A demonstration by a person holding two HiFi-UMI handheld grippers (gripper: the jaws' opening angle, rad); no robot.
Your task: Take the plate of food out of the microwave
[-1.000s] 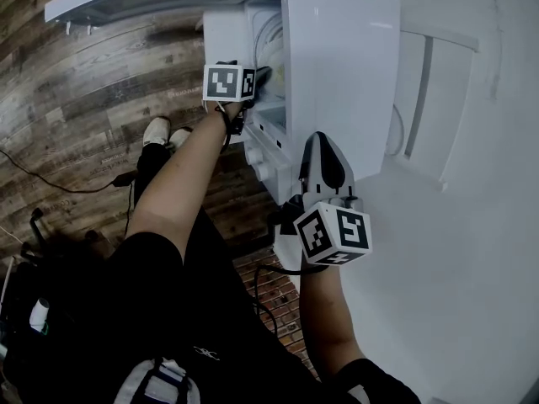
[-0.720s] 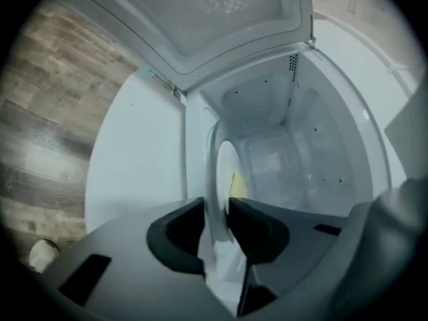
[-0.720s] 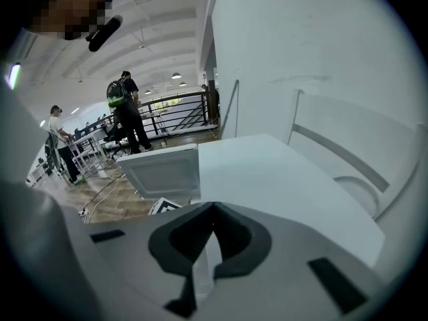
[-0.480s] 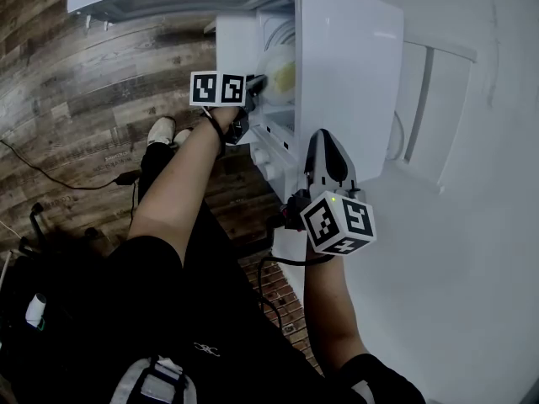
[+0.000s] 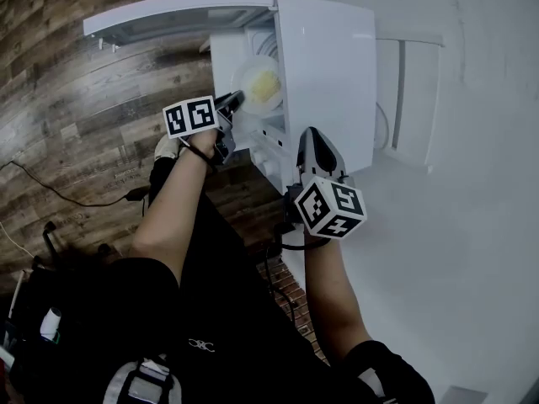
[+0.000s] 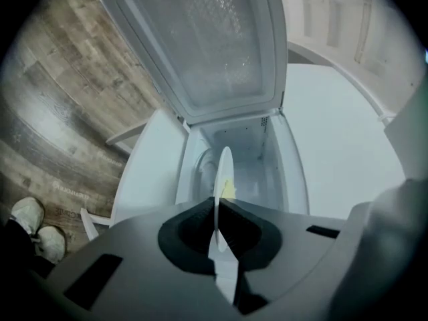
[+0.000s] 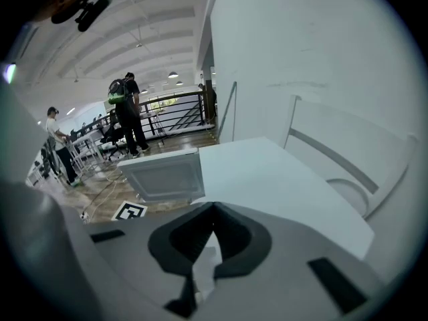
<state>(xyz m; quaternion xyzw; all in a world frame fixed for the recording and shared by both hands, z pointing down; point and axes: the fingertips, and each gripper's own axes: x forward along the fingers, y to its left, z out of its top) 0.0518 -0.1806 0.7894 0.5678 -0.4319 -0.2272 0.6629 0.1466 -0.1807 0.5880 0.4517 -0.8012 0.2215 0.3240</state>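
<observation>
1. Plate of food [image 5: 257, 85] sits upright on its edge at the mouth of the microwave [image 5: 330, 66]. A second ago it lay deeper in the cavity, half hidden.
2. The yellow food [image 5: 264, 81] on it now shows plainly in the head view, where it was barely seen before.
3. The left hand-held gripper [image 5: 231, 102] has gone from wide apart inside the cavity to clamped on the plate's near rim. The left gripper view shows the thin white edge [image 6: 223, 176] pinched between the pads [image 6: 200, 214].
4. That gripper has drawn back toward the person, bringing the plate with it.
5. The microwave door [image 5: 177, 13] stays swung wide open over the wooden floor [image 5: 76, 99].
6. The right hand-held gripper [image 5: 312, 137] remains resting on the microwave's top, its jaws together with nothing between them.
</observation>
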